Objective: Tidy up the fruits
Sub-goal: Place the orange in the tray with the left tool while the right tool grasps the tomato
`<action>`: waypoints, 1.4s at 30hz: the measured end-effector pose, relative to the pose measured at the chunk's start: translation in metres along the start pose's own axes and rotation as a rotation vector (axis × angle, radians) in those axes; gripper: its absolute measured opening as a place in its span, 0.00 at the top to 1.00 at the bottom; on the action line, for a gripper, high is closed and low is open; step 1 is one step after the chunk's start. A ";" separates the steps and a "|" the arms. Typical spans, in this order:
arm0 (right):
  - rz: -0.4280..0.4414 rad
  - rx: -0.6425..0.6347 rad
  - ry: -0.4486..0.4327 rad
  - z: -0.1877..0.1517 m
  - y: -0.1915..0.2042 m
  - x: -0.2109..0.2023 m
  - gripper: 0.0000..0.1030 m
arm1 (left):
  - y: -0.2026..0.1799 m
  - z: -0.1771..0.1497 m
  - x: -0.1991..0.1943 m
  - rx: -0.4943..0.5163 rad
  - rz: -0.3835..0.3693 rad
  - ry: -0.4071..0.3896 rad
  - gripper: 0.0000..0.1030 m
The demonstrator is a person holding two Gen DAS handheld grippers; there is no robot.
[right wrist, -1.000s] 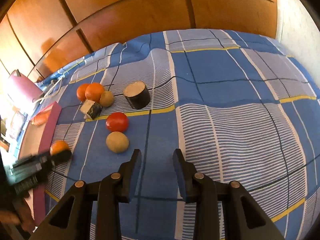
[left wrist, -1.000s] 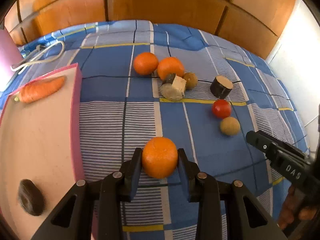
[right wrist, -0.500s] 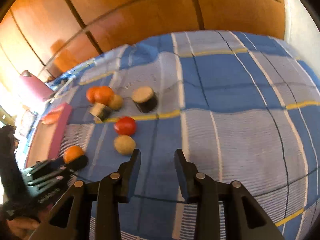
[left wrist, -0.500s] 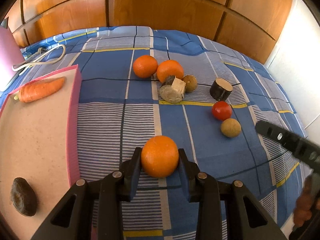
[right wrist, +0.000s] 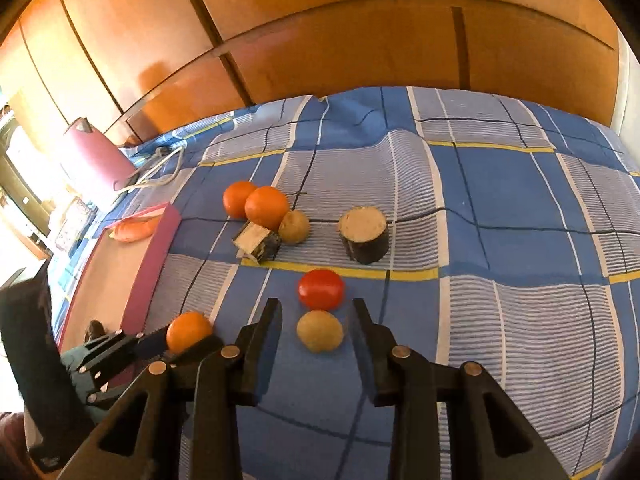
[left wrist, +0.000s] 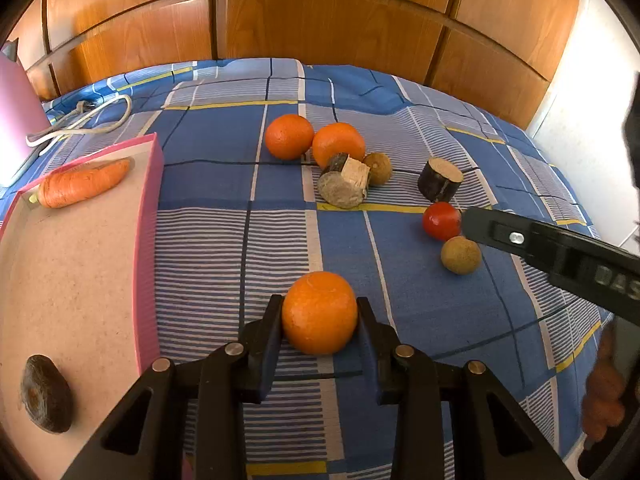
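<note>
My left gripper is shut on an orange, held just right of the pink tray; it also shows in the right wrist view. The tray holds a carrot and a dark avocado. My right gripper is open, its jaws either side of a tan round fruit on the bedspread, with a red tomato just beyond. Two more oranges lie further back.
A cut wood chunk, a small brown fruit and a dark log stub lie mid-bed. A white cable and a pink object are at the far left. A wooden wardrobe stands behind.
My right gripper has swung left and forward, so the tan fruit now sits between its open jaws. The left gripper still holds the orange in about the same place.
</note>
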State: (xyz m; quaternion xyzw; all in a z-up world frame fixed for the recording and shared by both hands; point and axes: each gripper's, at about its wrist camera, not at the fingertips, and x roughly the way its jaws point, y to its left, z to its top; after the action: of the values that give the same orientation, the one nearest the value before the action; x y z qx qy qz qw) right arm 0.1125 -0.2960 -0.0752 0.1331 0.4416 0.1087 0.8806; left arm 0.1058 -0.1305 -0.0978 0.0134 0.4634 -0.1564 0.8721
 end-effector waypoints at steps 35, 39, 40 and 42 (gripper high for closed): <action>-0.164 -0.205 0.069 0.003 0.027 0.047 0.70 | 0.163 0.021 -0.073 -0.373 0.152 -0.073 0.66; -0.179 -0.206 0.070 0.003 0.029 0.048 0.70 | 0.175 0.014 -0.071 -0.395 0.181 -0.055 0.39; -0.182 -0.208 0.071 0.003 0.030 0.048 0.71 | 0.177 0.012 -0.074 -0.409 0.191 -0.061 0.27; -0.189 -0.213 0.071 0.003 0.031 0.049 0.71 | 0.177 0.007 -0.083 -0.424 0.182 -0.083 0.27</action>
State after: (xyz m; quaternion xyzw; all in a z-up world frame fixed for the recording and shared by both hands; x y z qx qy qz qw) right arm 0.1415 -0.2523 -0.0993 -0.0074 0.4691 0.0762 0.8798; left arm 0.1182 0.0581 -0.0478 -0.1347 0.4467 0.0236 0.8842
